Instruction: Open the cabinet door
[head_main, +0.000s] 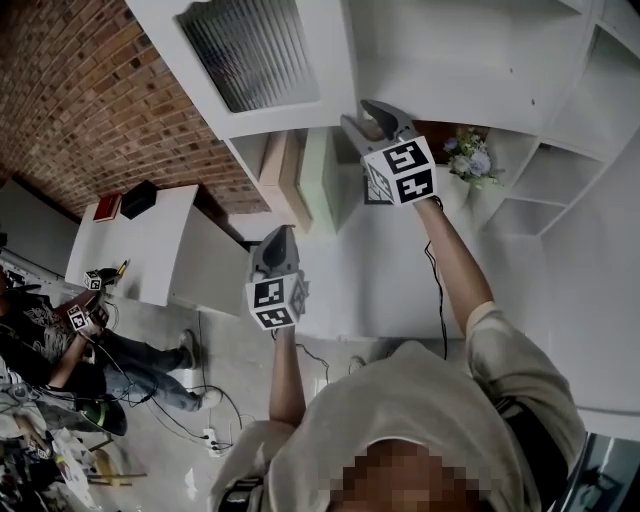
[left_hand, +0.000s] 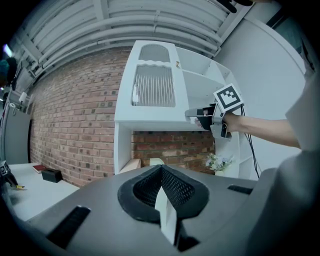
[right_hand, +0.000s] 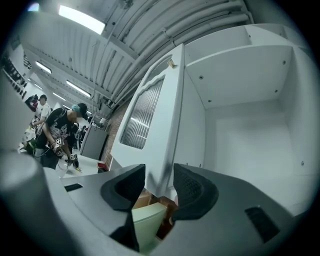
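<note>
Right gripper (right_hand: 159, 182) has its jaws closed on the lower corner of the cabinet door (right_hand: 150, 115), the white panel edge sitting between the two dark pads. In the head view that door (head_main: 250, 50) runs off toward 11 o'clock from the right gripper (head_main: 356, 113), already swung clear of the bare white cabinet interior (right_hand: 245, 130). The panel looks stiff, fairly light and smoothly painted, so the pads could slide. The free edge below the small knob (right_hand: 171, 63) seems the best hold, not the ribbed grille (right_hand: 142, 112). Left gripper (head_main: 278, 235) hangs at 7 o'clock, jaws pressed together on nothing. No brand or wording is readable; only square markers on the gripper cubes.
</note>
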